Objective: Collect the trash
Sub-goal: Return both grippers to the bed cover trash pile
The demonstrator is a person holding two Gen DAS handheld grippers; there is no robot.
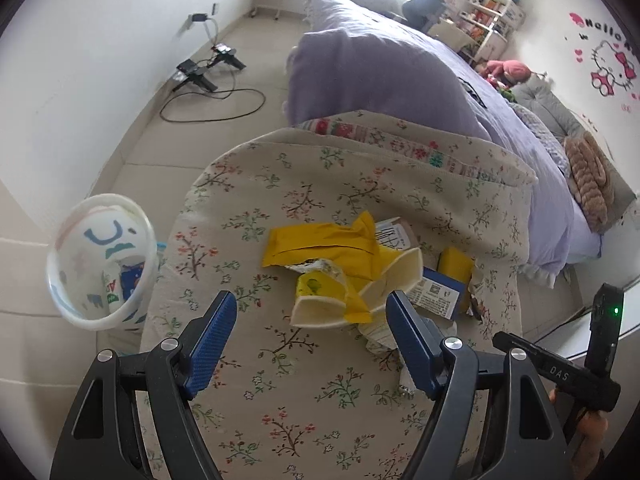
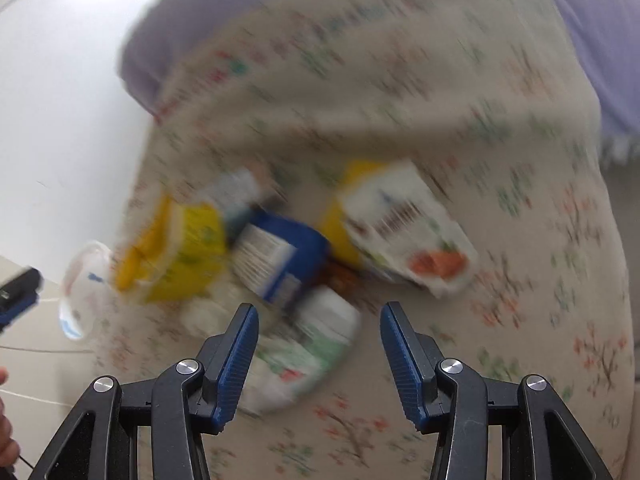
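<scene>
A pile of trash lies on a floral cloth: a yellow wrapper, an opened yellow carton, a blue box and a small yellow box. My left gripper is open and empty just in front of the pile. In the blurred right wrist view the yellow carton, blue box, a white and yellow carton and a white and green wrapper show. My right gripper is open over that wrapper, empty.
A white bin with trash inside stands on the floor left of the cloth; it also shows in the right wrist view. A bed with purple bedding lies behind. Cables and chargers lie by the wall.
</scene>
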